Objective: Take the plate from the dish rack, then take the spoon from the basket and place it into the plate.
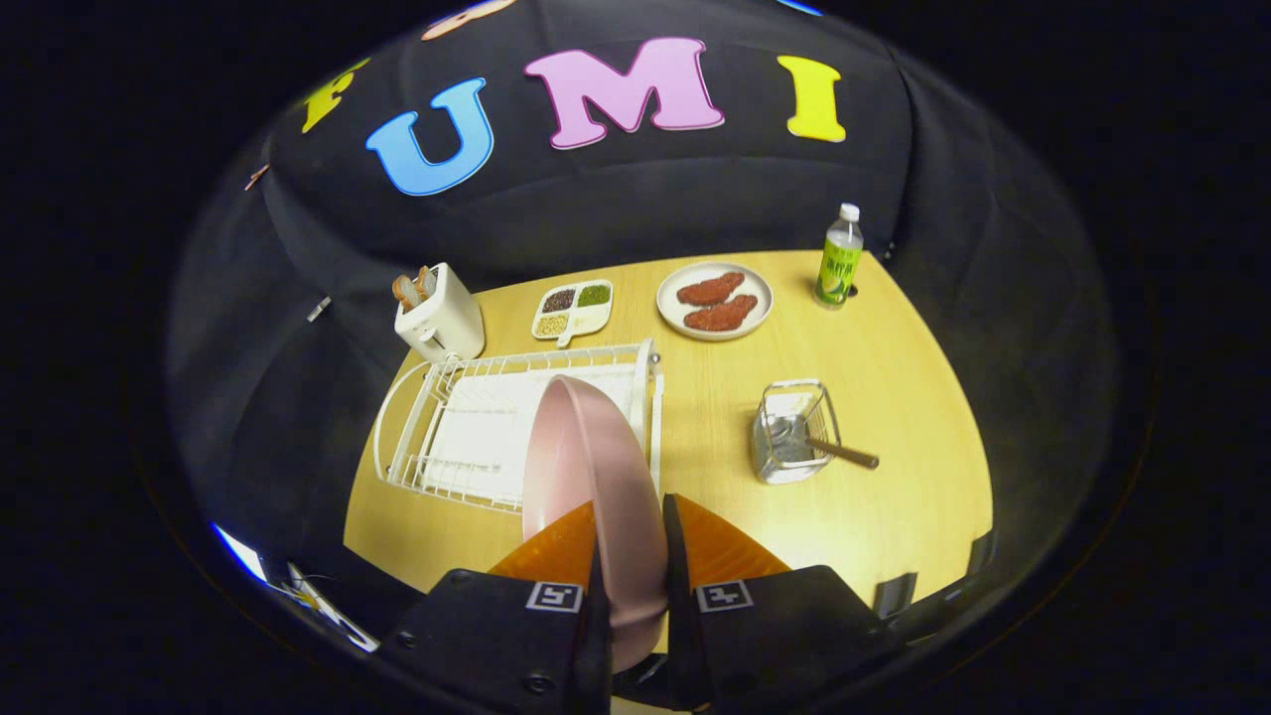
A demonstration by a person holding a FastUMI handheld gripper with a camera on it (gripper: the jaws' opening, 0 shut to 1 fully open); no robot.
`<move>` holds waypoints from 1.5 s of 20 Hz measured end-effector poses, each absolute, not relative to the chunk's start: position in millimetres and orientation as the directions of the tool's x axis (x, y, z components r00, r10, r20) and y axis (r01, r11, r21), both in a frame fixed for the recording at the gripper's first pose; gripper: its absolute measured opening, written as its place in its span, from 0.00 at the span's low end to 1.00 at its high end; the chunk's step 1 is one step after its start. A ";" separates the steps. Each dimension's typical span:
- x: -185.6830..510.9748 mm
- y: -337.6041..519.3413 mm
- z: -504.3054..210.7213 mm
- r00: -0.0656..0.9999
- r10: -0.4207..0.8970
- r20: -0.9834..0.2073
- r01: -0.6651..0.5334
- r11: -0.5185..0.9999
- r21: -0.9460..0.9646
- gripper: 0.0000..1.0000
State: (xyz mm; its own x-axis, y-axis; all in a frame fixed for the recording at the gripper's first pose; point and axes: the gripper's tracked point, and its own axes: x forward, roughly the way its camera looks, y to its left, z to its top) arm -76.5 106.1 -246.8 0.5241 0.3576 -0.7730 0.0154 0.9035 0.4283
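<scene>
Pink plate (596,467) pinched on edge in my gripper (632,556), both fingers pressing its rim.

I hold the one plate tilted above the front of the single white dish rack (437,437) on the wooden tabletop (894,397). Off to the right of the rack stands one wire basket (791,433) with one spoon (842,453) poking out. Beyond sit one toaster (440,320), one divided dish (573,309), one plate with two meat pieces (715,301) and one bottle (839,258).

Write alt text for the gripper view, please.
The gripper is shut on a pink plate held on edge above a white dish rack. Beyond on the table, a basket holds a spoon.
</scene>
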 end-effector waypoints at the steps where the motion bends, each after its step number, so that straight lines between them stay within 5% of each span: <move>1: -90.3 110.7 -255.5 0.496 0.387 -0.777 0.028 0.887 0.460 0.27; 9: -155.8 156.2 -338.1 0.359 0.490 -0.795 0.099 0.827 0.554 0.27; 23: -158.7 190.8 -424.0 0.351 0.588 -0.729 0.272 0.681 0.680 0.27; 30: -155.4 146.5 -449.8 0.368 0.332 -0.869 0.147 0.902 0.407 0.64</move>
State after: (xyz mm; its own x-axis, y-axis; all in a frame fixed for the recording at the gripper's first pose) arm -155.4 146.5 -449.8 0.3682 0.3319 -0.8685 0.1472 0.9015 0.4069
